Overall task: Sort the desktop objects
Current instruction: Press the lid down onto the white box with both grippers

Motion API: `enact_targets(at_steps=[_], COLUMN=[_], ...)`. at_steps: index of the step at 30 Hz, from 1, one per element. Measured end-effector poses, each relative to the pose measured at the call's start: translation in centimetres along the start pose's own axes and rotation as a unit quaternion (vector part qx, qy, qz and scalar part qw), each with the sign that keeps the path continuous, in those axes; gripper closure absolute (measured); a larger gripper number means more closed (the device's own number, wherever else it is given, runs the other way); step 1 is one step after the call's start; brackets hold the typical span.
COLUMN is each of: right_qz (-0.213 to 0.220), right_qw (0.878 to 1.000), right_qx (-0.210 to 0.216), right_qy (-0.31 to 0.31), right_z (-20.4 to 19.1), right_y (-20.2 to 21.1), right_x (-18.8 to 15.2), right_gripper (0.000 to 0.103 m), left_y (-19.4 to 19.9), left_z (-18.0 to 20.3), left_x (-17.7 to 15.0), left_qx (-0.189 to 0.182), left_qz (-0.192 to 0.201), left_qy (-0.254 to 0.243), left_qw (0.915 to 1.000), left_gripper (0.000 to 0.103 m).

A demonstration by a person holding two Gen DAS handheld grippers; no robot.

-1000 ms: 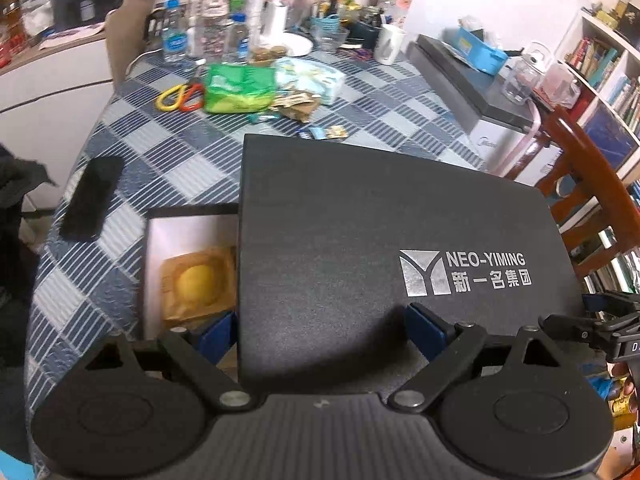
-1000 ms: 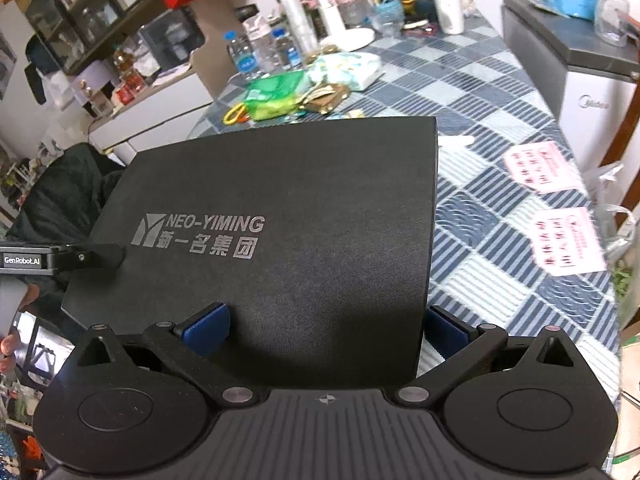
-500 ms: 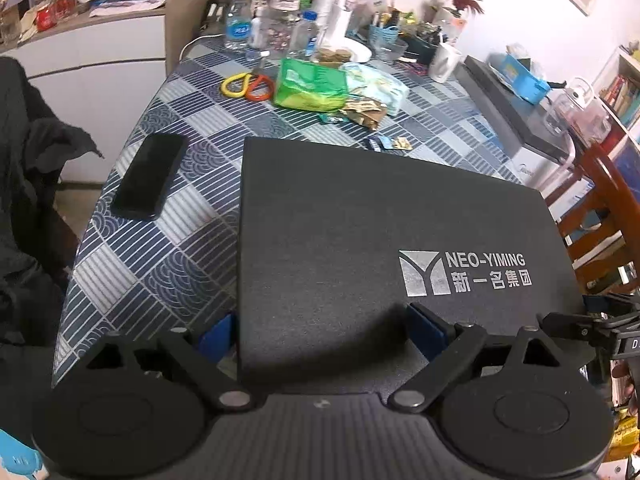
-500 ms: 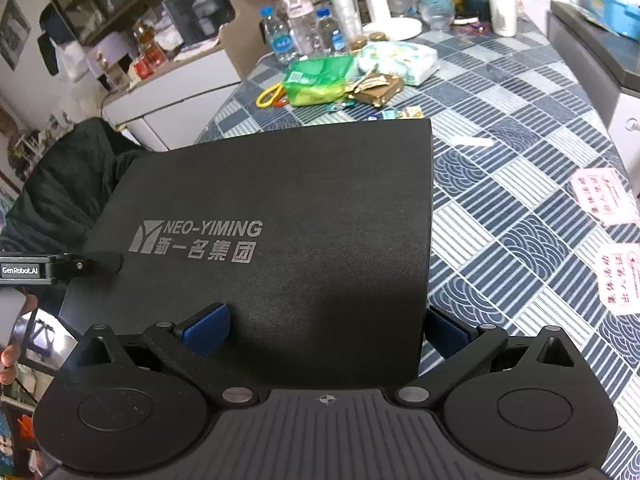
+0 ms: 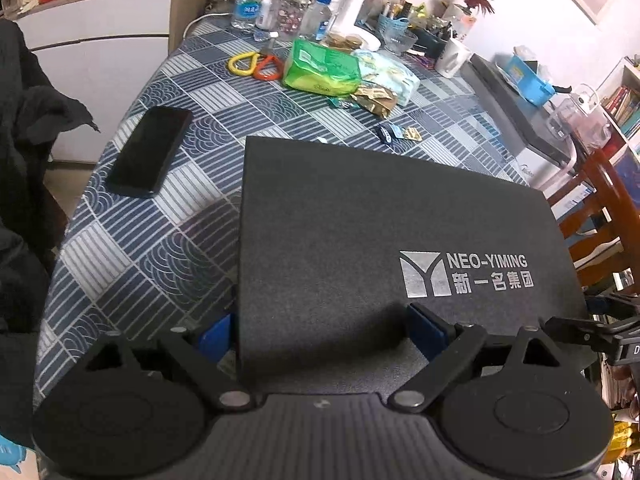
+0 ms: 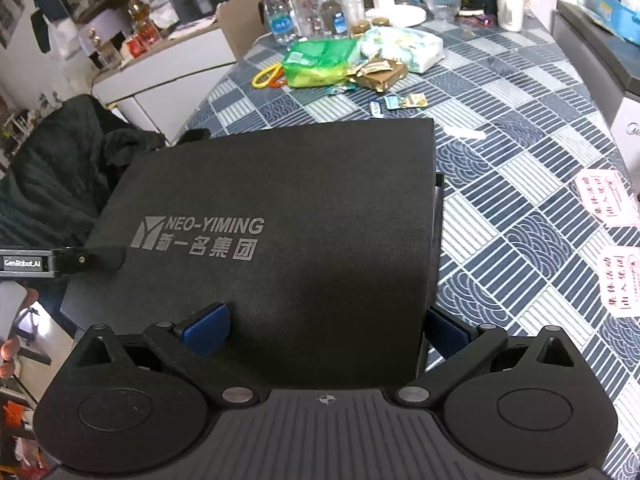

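A large black lid [image 5: 384,224] with a silver NEO-YIMING logo fills the middle of both views [image 6: 280,208], held level over the checked tablecloth [image 5: 168,240]. My left gripper [image 5: 320,332] grips its near left corner, one blue pad [image 5: 428,328] on top and the other [image 5: 214,336] at the left edge. My right gripper [image 6: 326,332] holds the near right corner the same way. A thin dark rim [image 6: 439,216] shows under the lid's right edge. Whatever lies beneath the lid is hidden.
A black phone [image 5: 150,152] lies left of the lid. Beyond it are scissors [image 5: 256,65], a green pack [image 5: 320,66], snack wrappers [image 6: 376,74], bottles [image 5: 244,0] and a mug [image 6: 510,0]. A wooden chair [image 5: 600,200] stands right, dark clothing [image 6: 60,168] left.
The lid has stayed fixed in both grippers while the view swung. The open white box with a yellow item, seen left of the lid a second ago, is no longer visible.
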State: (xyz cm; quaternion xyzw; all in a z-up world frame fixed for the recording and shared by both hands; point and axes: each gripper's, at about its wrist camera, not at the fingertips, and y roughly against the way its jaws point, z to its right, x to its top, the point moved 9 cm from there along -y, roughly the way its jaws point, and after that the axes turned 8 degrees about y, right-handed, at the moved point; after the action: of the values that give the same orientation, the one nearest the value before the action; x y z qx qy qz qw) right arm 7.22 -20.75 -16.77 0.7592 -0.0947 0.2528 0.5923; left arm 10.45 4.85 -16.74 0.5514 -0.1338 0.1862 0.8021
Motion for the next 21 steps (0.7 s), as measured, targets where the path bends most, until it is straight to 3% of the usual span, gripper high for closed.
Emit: enact_targets(at_steps=[21], right_qz=[-0.008], right_qw=[0.999], right_qx=[0.005], right_qy=[-0.037], right_z=[1.5], right_y=[-1.6], right_x=[-1.0], right_gripper=[0.000], left_y=[-1.2], left_z=[0.7], left_x=[0.1], left_qx=[0.024], left_qz=[-0.004], left_qy=[-0.007], left_qw=[0.9997], left_gripper=[0.000])
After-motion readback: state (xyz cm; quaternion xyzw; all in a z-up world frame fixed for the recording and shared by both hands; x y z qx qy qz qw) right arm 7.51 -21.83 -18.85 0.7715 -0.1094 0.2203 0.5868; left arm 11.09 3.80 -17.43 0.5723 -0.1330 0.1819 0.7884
